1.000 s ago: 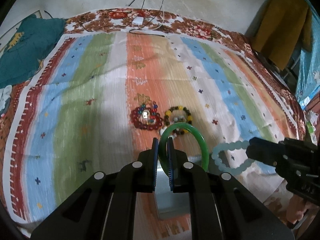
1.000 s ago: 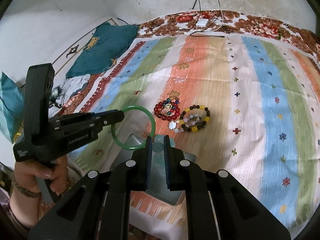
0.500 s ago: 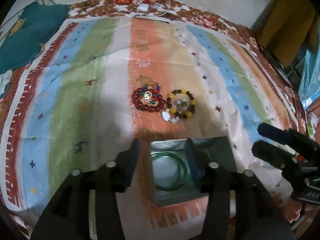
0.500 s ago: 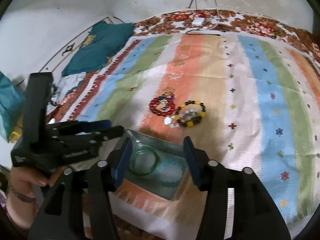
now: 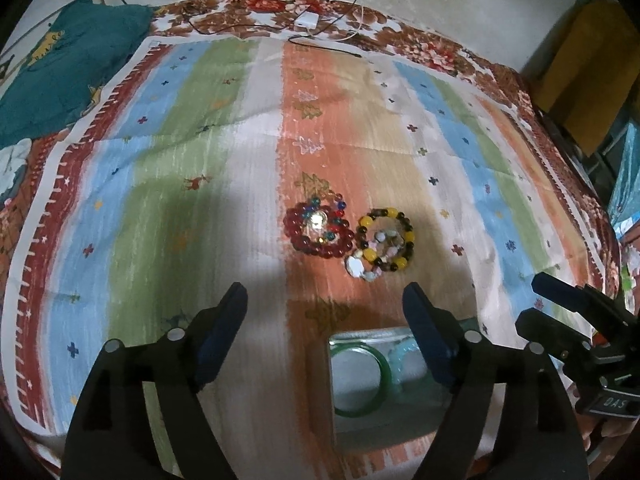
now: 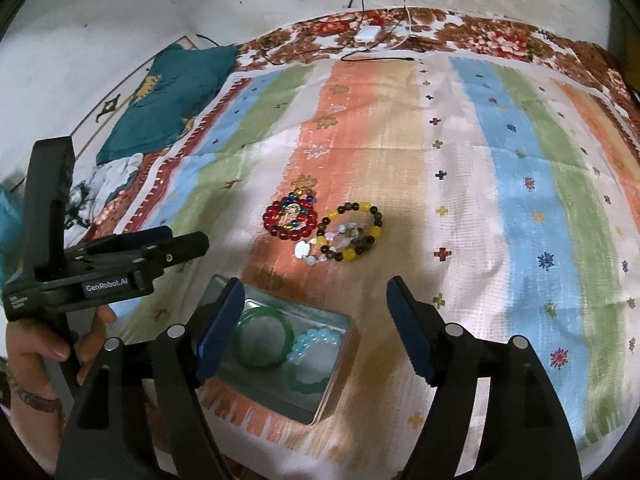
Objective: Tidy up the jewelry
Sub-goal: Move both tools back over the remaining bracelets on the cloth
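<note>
Both claws hang spread wide and empty above the bed: the left claw and the right claw each show a broad gap between their blue pads, gripping nothing. That fits a pause between pickups, jaws ready for the next piece.

Just below them the metal tin sits on the near edge of the striped bedspread, and it holds the green bangle and the pale blue bead bracelet lying flat, side by side and touching. By my judgement those two count as sorted. Further from the claws, on the orange stripe, the red bead bracelet and the yellow-and-dark bead bracelet lie just beside each other, with a small pale beaded piece at the second one's near edge; these look like what remains. They lie well apart from the tin, so each needs a reach forward.

From the right wrist, the whole tin is open to sight, both rings inside, along with the left claw's handle and the hand gripping it. From the left wrist, its own right finger covers part of the tin, so the blue bracelet is only half seen, but the right claw shows from the side at the frame's edge, and a yellow cloth by the wall appears.
</note>
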The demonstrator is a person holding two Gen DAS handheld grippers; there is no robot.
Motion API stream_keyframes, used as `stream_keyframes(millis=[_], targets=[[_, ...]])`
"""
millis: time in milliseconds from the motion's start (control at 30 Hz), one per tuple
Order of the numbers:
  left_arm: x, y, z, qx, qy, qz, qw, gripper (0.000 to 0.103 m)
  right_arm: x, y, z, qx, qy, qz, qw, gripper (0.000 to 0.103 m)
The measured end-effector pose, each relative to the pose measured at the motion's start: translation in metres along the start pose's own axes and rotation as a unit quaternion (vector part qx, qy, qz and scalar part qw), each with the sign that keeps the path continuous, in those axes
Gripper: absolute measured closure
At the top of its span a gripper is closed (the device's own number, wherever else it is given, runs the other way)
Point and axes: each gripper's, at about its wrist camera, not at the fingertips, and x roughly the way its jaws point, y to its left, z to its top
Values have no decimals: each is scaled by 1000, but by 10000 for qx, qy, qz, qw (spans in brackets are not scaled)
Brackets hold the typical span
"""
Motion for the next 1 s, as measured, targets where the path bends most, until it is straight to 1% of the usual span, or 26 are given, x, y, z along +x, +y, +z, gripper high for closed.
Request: stream_keyframes(millis=[200, 333, 733, 1000], targets=[[6, 7, 13, -35, -41, 65, 10000, 20, 15, -8, 12, 106, 125, -60, 9998, 27], [11, 8, 21, -7, -37, 62, 10000, 20, 23, -15, 20, 147, 152, -189, 9996, 27], [31, 0, 40, 211, 55, 119, 9997, 20, 45, -23, 36, 164, 328, -331, 9988, 27], [47, -3, 50, 253, 152, 174, 9994, 20, 57, -26, 44, 140, 423, -390, 9982, 27]])
